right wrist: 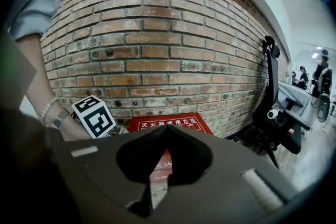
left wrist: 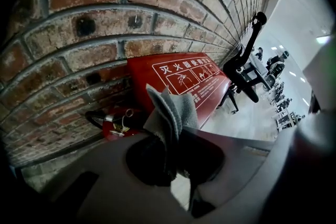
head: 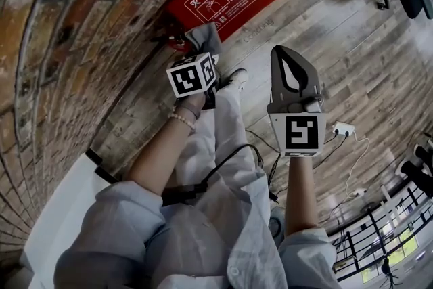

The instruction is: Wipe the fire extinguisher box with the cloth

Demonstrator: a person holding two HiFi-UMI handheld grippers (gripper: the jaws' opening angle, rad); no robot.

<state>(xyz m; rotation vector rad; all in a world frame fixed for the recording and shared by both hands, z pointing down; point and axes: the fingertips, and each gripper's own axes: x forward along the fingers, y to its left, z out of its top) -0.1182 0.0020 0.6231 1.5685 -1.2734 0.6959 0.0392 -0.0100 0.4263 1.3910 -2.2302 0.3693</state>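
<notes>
The left gripper (left wrist: 175,140) is clamped on a bunched grey cloth (left wrist: 170,110), held near the red fire extinguisher box (left wrist: 184,78); contact between cloth and box cannot be determined. The box sits at the foot of the brick wall (left wrist: 105,23) on the wooden floor (head: 352,44), with a red fire extinguisher (left wrist: 113,124) beside it. The right gripper (right wrist: 166,128) is apart from the box, jaws together with nothing between them.

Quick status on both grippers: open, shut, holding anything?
Left gripper: shut on the grey cloth.
Right gripper: shut, nothing between its jaws.
</notes>
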